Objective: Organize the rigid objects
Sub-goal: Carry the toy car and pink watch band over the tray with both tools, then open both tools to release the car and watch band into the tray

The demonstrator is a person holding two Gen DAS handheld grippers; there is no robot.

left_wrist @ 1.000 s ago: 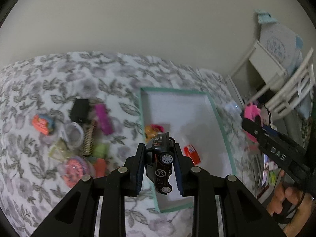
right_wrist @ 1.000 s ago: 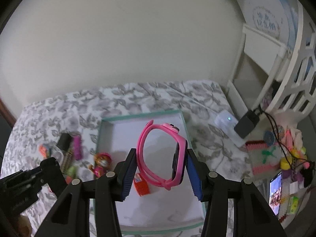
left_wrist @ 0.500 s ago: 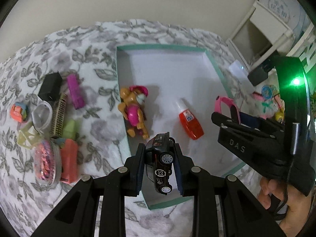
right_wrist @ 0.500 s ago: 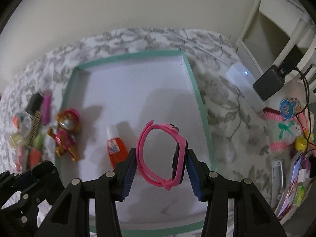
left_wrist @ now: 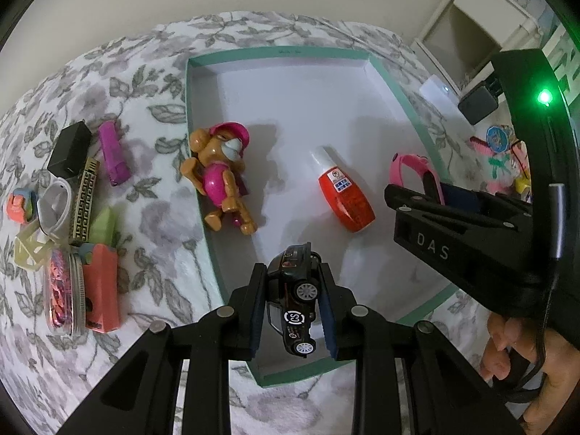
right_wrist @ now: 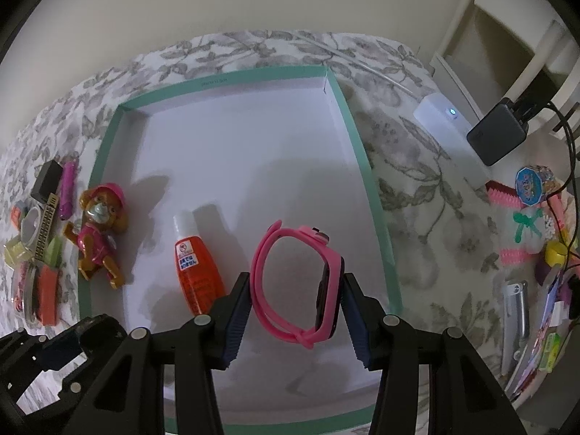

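Observation:
My left gripper (left_wrist: 290, 308) is shut on a black toy car (left_wrist: 294, 301), held above the near left part of the teal-rimmed white tray (left_wrist: 279, 50). My right gripper (right_wrist: 297, 311) is shut on a pink wristwatch (right_wrist: 297, 282), held above the tray's (right_wrist: 224, 79) near right part; it also shows in the left wrist view (left_wrist: 427, 195). In the tray lie a brown and pink toy dog (left_wrist: 221, 174) (right_wrist: 99, 232) and an orange bottle (left_wrist: 344, 192) (right_wrist: 194, 268).
Left of the tray on the floral cloth (left_wrist: 152, 72) lie several small items: a black block (left_wrist: 70, 148), a purple piece (left_wrist: 114, 152), a patterned bar (left_wrist: 83, 203), a coral box (left_wrist: 101, 290), a glitter tin (left_wrist: 59, 293). White shelving (right_wrist: 507, 36), a charger (right_wrist: 496, 137) and clutter stand right.
Both grippers have moved forward and lower over the tray, still holding the car and the watch. The tray and its contents look larger and nearer.

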